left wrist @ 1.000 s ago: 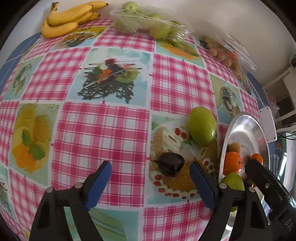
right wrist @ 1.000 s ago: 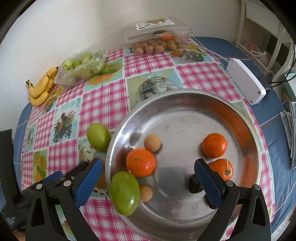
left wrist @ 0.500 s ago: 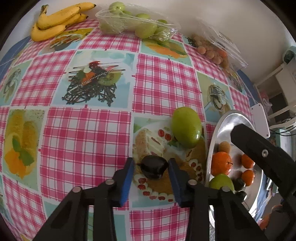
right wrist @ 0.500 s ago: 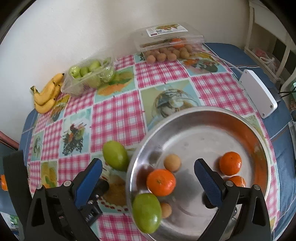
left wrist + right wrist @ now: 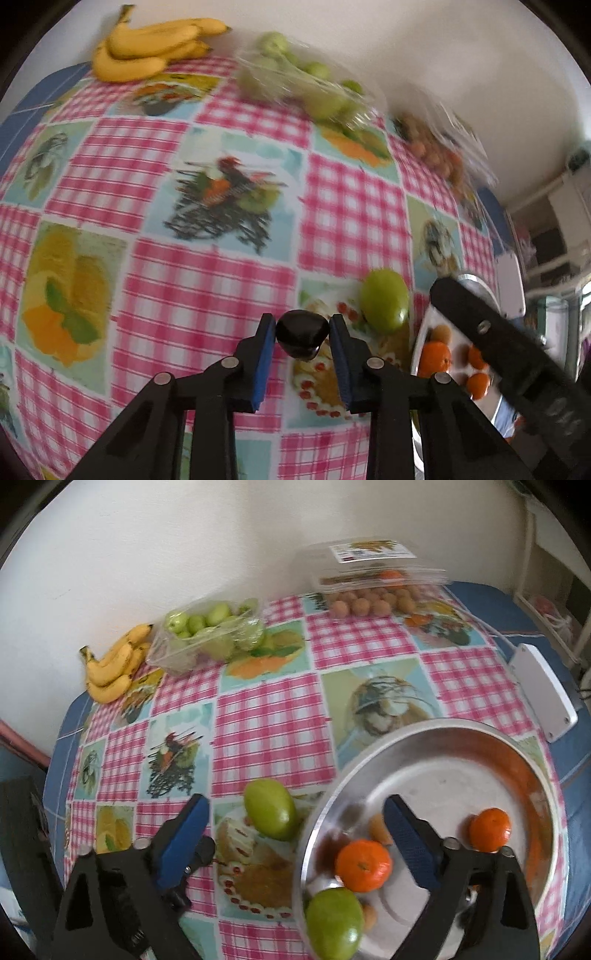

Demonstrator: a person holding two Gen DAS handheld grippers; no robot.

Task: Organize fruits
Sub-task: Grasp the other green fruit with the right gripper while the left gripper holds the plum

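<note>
Between the left gripper's (image 5: 302, 330) jaws sits a clamped dark plum (image 5: 302, 333), with the bowl (image 5: 480, 291) to its right, where the right gripper (image 5: 295, 823) hangs wide open.

- The left gripper (image 5: 302, 334), wide open around the dark plum (image 5: 302, 333) a second ago, has closed its blue pads (image 5: 264, 354) onto it
- The plum, which lay on the cake picture just beside the green mango (image 5: 385, 301), now sits clamped between the pads and looks raised off the cloth
- The right gripper (image 5: 295, 829) has drawn back from over the steel bowl (image 5: 436, 734), now straddling its rim on the mango's side
</note>
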